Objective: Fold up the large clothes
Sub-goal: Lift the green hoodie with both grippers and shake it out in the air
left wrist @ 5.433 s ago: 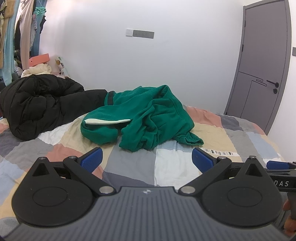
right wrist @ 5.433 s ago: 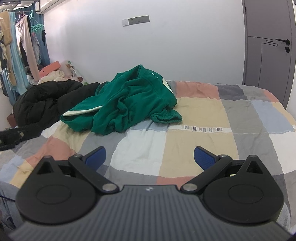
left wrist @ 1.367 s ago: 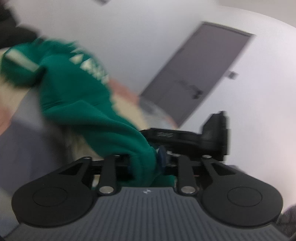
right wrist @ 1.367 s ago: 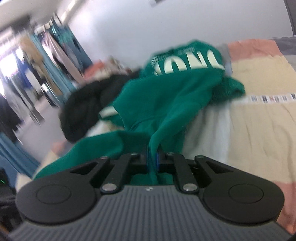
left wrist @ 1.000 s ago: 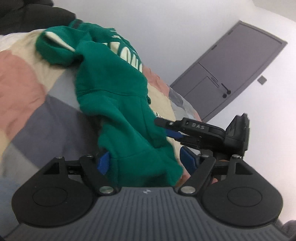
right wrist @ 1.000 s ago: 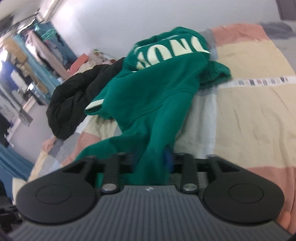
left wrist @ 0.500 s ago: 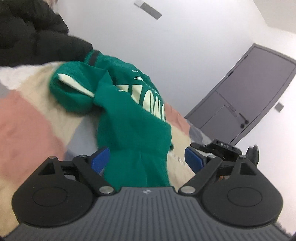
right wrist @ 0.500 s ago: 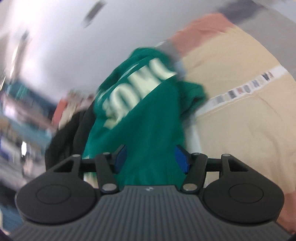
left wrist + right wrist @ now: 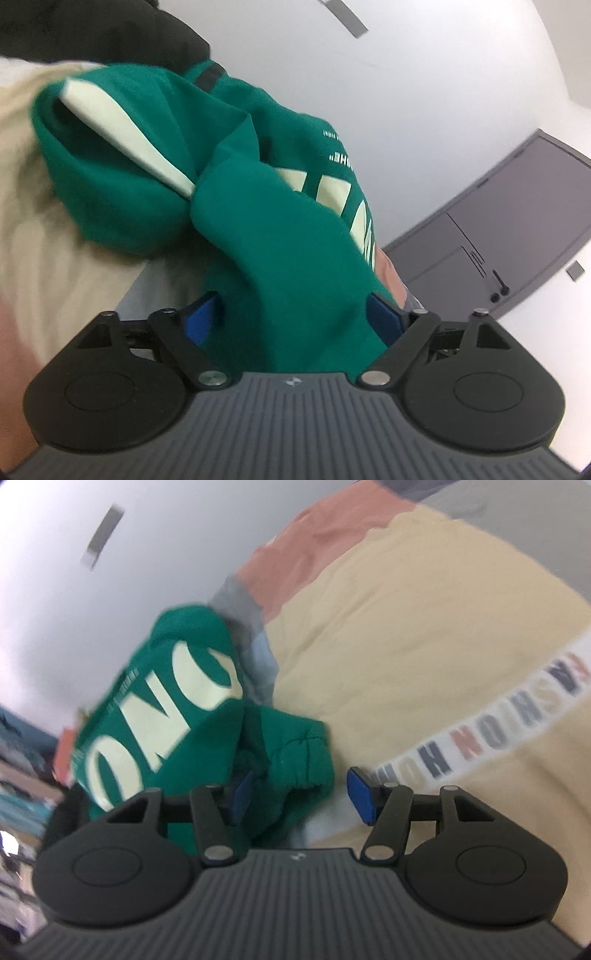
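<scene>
On the bed (image 9: 424, 635) lies a big green hoodie (image 9: 280, 236), bunched up in a heap on the patchwork cover. It has large pale letters across it and a pale lining that shows inside the hood.

The left gripper (image 9: 295, 314) is wide open. A thick fold of the hoodie runs down between its two blue pads (image 9: 201, 319), but the pads are not squeezing it.

The right gripper (image 9: 301, 792) is open too. A ribbed cuff (image 9: 303, 757) of the hoodie sits between its fingers, close to the left pad and apart from the right one. Nothing is pinched there either.

Behind the hoodie is a black puffy coat (image 9: 92, 29). A grey door (image 9: 517, 229) stands in the white wall. A strip of printed letters (image 9: 491, 731) runs across the bed cover just beside the right gripper.
</scene>
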Available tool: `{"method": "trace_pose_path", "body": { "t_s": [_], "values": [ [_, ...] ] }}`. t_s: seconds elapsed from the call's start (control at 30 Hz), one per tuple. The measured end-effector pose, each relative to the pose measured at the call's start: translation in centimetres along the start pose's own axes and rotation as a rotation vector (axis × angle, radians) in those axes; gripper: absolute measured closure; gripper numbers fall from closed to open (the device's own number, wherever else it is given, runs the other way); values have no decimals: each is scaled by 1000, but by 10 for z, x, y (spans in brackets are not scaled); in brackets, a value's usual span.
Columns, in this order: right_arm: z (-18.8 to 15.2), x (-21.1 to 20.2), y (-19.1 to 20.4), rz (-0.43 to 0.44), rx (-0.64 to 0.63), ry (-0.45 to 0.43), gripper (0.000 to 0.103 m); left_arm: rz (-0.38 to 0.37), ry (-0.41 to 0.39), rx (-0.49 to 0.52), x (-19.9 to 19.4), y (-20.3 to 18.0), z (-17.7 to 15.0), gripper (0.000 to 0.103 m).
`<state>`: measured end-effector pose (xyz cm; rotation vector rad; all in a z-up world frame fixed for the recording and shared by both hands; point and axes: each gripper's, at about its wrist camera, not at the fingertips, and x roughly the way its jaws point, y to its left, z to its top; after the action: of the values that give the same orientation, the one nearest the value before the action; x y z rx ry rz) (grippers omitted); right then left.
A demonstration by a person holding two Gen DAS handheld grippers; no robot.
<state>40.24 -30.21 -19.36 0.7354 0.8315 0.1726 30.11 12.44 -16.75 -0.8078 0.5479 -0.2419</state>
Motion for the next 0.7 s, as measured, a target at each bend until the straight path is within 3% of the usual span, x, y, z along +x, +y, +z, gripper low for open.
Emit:
{"method": "trace_pose_path", "body": {
  "t_s": [0.07,0.1,0.13,0.17,0.33,0.53,0.7],
  "values": [
    [-2,10,6,28,-60,9,56,-18,39,-8,13,7,2,53],
    [-2,14,10,41,-88,17,67,-15,56,5,17,8,3,62],
    [-2,16,15,51,-121,23,78,-16,58,29,19,7,3,79],
    [-1,15,18,63,-141,29,81,-27,48,47,18,5,2,88],
    [10,-18,34,22,-267,-107,87,-127,-40,-6,-8,6,9,95],
    [29,-66,23,-24,-238,-266,90,-198,-133,-24,-51,1,14,96],
    [47,-88,-5,-118,-158,-350,90,-114,-174,-90,-72,14,14,96]
  ]
}}
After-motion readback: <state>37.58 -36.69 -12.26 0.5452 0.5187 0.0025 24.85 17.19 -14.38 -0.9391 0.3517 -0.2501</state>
